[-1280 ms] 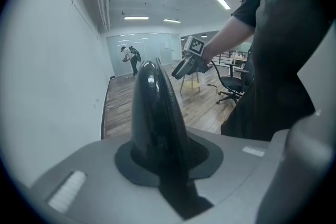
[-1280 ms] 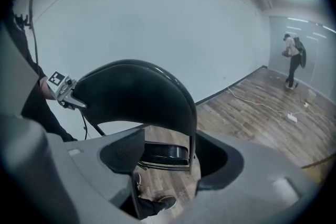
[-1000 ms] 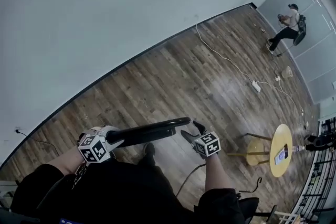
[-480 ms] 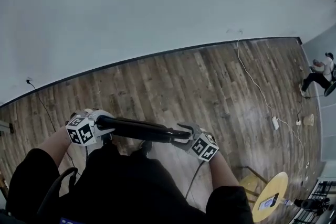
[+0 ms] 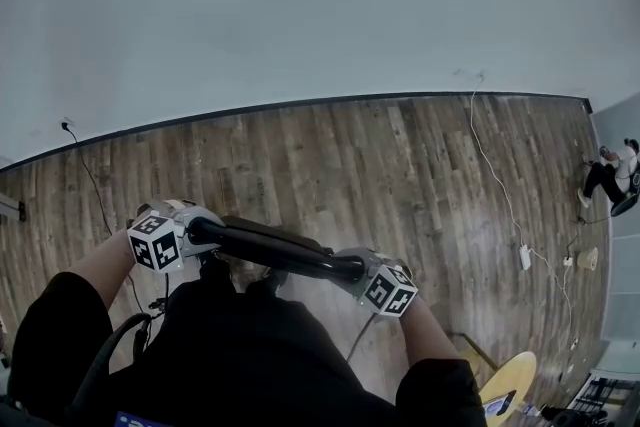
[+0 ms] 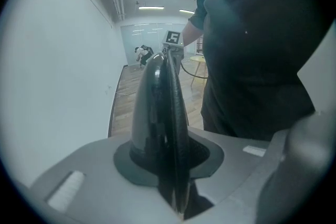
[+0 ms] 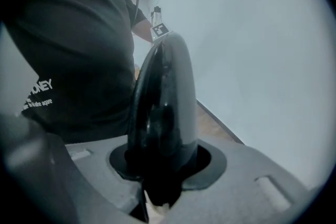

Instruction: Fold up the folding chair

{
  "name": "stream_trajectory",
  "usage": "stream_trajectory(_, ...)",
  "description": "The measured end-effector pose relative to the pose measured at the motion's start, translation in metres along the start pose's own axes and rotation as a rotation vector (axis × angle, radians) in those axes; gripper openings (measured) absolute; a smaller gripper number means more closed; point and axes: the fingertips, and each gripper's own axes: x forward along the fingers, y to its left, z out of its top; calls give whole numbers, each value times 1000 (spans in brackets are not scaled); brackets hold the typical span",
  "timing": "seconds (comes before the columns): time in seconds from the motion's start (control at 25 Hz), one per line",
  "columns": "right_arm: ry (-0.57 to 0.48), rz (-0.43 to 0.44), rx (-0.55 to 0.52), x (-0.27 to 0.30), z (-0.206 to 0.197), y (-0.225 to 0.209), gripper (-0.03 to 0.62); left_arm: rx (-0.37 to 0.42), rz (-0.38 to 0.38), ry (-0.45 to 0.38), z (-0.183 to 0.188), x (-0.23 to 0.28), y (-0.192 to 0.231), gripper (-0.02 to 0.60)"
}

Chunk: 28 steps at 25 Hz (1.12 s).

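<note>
Lower centre: the black folding chair (image 5: 275, 250), a glossy tubular frame, spans both grippers above the brown plank floor (image 5: 400, 165). The left gripper (image 5: 195, 233) clamps its left end, jaws narrow and just tightened; the right gripper (image 5: 355, 267), jaws just closing, grips its right end.

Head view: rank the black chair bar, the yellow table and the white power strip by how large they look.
1. Black chair bar
2. Yellow table, cut off by the frame edge
3. White power strip, smallest, though it lies farther from the camera
</note>
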Motion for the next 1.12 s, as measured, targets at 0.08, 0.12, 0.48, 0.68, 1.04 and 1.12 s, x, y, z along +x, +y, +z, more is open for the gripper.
stream_trajectory(0.08, 15, 5, 5, 0, -2, 2, 95, -2, -23, -4, 0, 0, -4, 84)
stream_trajectory(0.12, 19, 1, 9, -1, -2, 2, 86, -4, -35, -5, 0, -1, -5, 77)
stream_trajectory(0.48, 54, -19, 30, -2, 3, -4, 61, 37, -82, 52, 0, -6, -4, 60)
stream_trajectory(0.68, 60, -21, 18, 0, 17, -13, 57, -13, -73, 51, -7, -16, 3, 54)
stream_trajectory(1.04, 73, -7, -21, 10, 53, -39, 52, -77, -45, 49, -26, -44, 21, 49)
stream_trajectory(1.12, 75, -1, -29, 12, 61, -47, 52, -84, -40, 53, -30, -51, 27, 49)
